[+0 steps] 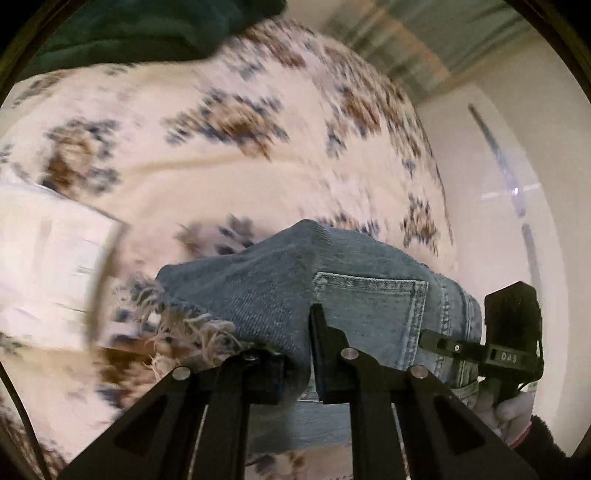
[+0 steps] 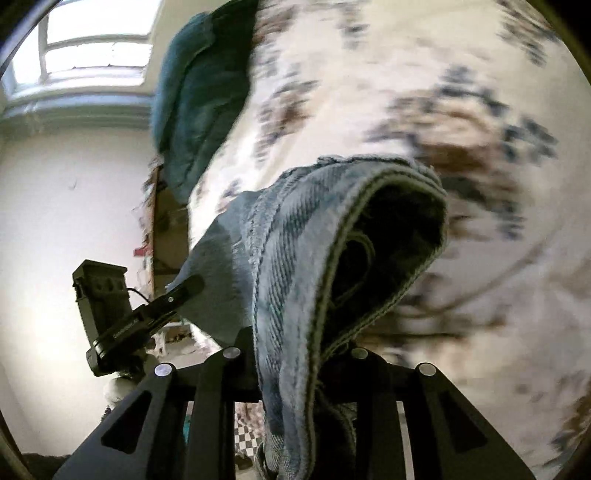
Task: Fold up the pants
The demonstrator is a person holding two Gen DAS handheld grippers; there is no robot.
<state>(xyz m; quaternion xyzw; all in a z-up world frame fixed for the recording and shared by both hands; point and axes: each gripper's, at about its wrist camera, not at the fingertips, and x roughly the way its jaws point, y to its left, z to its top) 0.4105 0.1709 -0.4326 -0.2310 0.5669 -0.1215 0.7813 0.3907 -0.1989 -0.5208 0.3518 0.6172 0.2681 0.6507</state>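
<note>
Light blue denim pants [image 1: 280, 288] with a frayed hem [image 1: 184, 325] and a back pocket [image 1: 373, 306] hang lifted over a floral bedspread [image 1: 207, 173]. My left gripper [image 1: 299, 365] is shut on a fold of the denim. The right gripper [image 1: 454, 347] shows at the right, clamped on the waist side. In the right wrist view my right gripper [image 2: 295, 369] is shut on the pants' waistband [image 2: 306, 258], which bulges open in front. The left gripper [image 2: 177, 291] shows at the left, gripping the same cloth.
A dark green blanket [image 1: 129, 29] lies at the far end of the bed; it also shows in the right wrist view [image 2: 199, 103]. A white sheet or paper [image 1: 48, 254] lies at the left. A white wall [image 1: 509, 184] and a window [image 2: 92, 44] stand beside the bed.
</note>
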